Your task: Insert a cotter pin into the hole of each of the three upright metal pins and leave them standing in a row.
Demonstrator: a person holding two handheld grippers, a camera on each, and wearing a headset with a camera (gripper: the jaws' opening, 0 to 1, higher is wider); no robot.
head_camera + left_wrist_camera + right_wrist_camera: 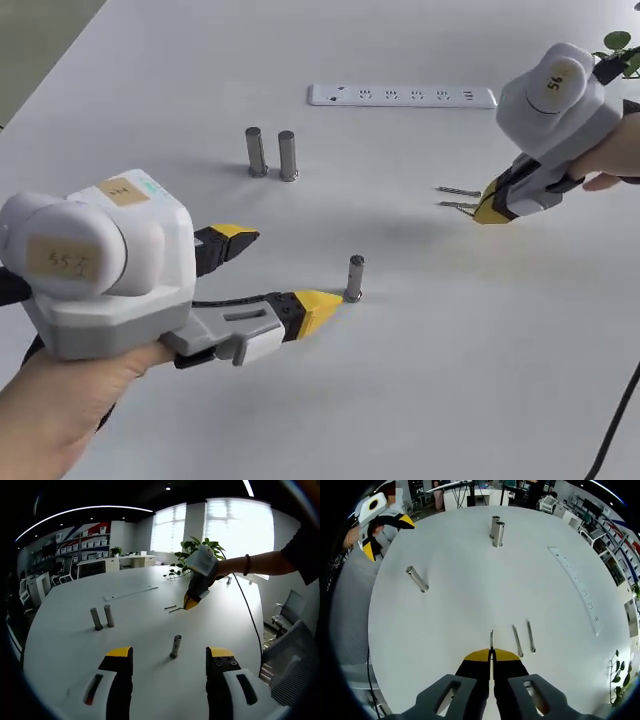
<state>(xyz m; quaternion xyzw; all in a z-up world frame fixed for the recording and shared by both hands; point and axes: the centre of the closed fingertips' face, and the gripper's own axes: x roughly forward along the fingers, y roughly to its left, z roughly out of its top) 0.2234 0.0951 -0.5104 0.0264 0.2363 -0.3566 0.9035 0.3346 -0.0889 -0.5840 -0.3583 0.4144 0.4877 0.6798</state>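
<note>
**A:** Where are the metal pins?

**B:** All three stand up on the white table [450, 380]. One upright metal pin [354, 277] stands alone, just beside the lower tip of my left gripper [277, 268]. A pair of metal pins [288, 156] stands close together farther back, well apart from the first one. I think the row is not made yet.

**A:** Is your left gripper holding the near one?

**B:** No. Its jaws are wide open with nothing in them. In the left gripper view the pin sits out in front of the gap.

**A:** And the other side?

**B:** My right gripper [491, 654] is squeezed closed on a thin cotter pin [491, 639], which pokes out past the tips. Two spare cotter pins [517, 641] lie flat on the table just beside it.

**A:** What could go wrong?

**B:** The near pin is thin and nothing holds it. If I push the cotter pin against it, I think it tips over. Closing the left jaws crooked could knock it down too. The hole is too small for me to see, so I might miss it and slide off. The cotter pin is held only at its end, so a bump could twist it in the jaws. And the back two stand so close that bumping one could topple both.
</note>
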